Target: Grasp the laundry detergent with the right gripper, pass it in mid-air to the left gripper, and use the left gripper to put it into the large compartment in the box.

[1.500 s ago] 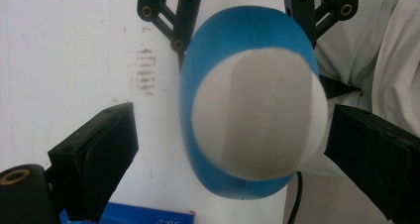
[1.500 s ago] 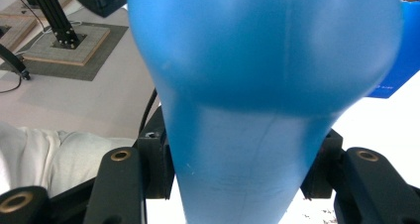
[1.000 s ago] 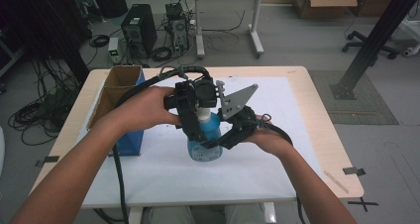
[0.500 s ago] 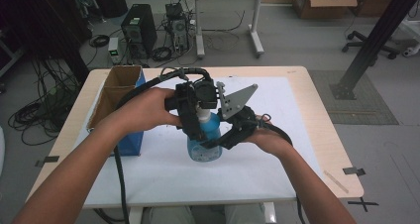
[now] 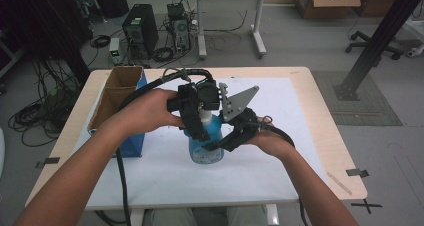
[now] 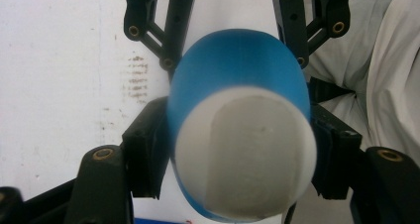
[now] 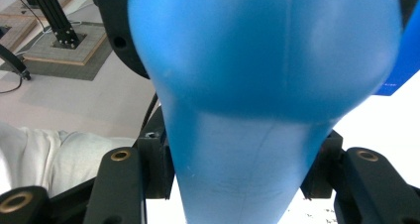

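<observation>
At the bench's (image 5: pixel 310 116) centre the blue bottle (image 5: pixel 202 151) stands upright, the right gripper (image 5: pixel 220 145) from 3 o'clock clamped on its body to steady it while the left gripper (image 5: pixel 200 131), jaws just closing, pinches its white cap (image 6: pixel 245 157) from 12 o'clock, likely to twist.

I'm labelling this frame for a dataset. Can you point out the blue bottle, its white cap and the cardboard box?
blue bottle (image 5: pixel 202 151): high view, on its round lower body.
white cap (image 6: pixel 247 154): left gripper view, on its flat top.
cardboard box (image 5: pixel 114 93): high view, on its brown inner wall.
</observation>
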